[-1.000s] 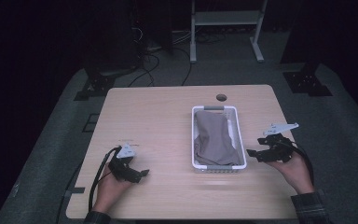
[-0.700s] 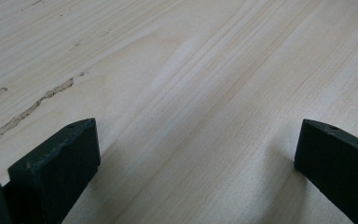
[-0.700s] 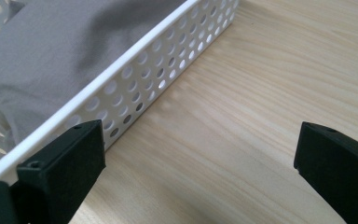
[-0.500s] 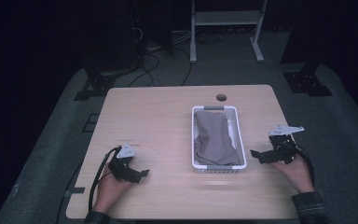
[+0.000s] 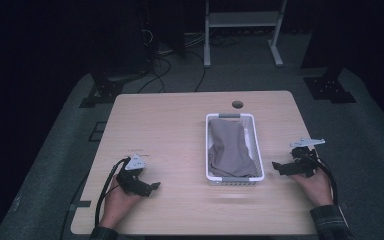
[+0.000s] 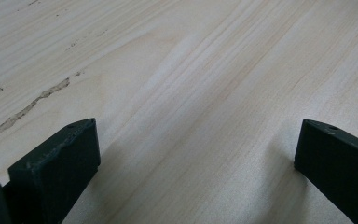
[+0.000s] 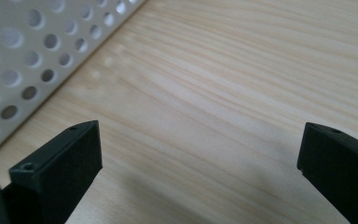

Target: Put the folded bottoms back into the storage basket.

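Resting wide open and empty on the wooden table (image 5: 180, 125), the right gripper (image 5: 280, 168) sits just beside the white basket (image 5: 230, 116) holding a grey cloth (image 5: 228, 147), its jaws having just been opening.

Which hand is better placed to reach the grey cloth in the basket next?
Right, probably. The right hand-held gripper sits open just beside the white basket holding the grey cloth; the left hand-held gripper rests farther off.
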### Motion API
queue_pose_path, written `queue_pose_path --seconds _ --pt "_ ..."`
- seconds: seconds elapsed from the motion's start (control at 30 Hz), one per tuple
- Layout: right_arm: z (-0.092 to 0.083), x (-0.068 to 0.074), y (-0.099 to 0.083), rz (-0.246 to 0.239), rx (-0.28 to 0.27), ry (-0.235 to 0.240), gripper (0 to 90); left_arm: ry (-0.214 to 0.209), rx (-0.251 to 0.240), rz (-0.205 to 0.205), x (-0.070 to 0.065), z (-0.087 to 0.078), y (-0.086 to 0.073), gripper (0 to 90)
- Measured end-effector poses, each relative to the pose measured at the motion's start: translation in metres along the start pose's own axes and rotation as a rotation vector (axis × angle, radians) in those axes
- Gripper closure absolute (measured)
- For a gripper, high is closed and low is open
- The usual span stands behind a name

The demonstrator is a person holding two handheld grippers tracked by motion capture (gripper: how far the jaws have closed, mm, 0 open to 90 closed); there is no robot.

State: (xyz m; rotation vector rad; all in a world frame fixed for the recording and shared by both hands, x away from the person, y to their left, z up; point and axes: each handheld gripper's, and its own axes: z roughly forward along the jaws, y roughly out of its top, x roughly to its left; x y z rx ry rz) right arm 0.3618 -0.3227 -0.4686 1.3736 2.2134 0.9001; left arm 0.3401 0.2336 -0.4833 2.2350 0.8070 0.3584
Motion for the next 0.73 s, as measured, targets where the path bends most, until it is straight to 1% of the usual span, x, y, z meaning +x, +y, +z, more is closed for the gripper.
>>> queue_pose_path --seconds 0.1,0.13,0.2,0.27,0.4,0.53,0.73 --pt "0.002 -0.002 -0.002 0.004 0.003 -0.008 0.0 0.0 0.0 0.0 0.0 0.0 0.0 0.0" --pt "0.004 -0.003 -0.003 0.006 0.012 -0.012 0.0 0.0 0.0 0.0 0.0 0.0 0.0 0.0" --pt "0.008 -0.005 -0.006 0.013 0.025 -0.006 0.0 0.0 0.0 0.001 0.0 0.0 0.0 0.0" --pt "0.011 -0.006 -0.009 0.008 0.041 -0.011 0.0 0.0 0.0 0.0 0.0 0.0 0.0 0.0" --pt "0.011 -0.006 -0.01 0.007 0.025 -0.012 0.0 0.0 0.0 0.0 0.0 0.0 0.0 0.0" --pt "0.011 -0.006 -0.013 0.007 -0.002 -0.011 0.0 0.0 0.0 0.001 0.0 0.0 0.0 0.0" --pt "0.011 -0.006 -0.016 0.008 -0.024 -0.008 0.0 0.001 -0.003 -0.001 0.0 0.001 0.0 0.0"
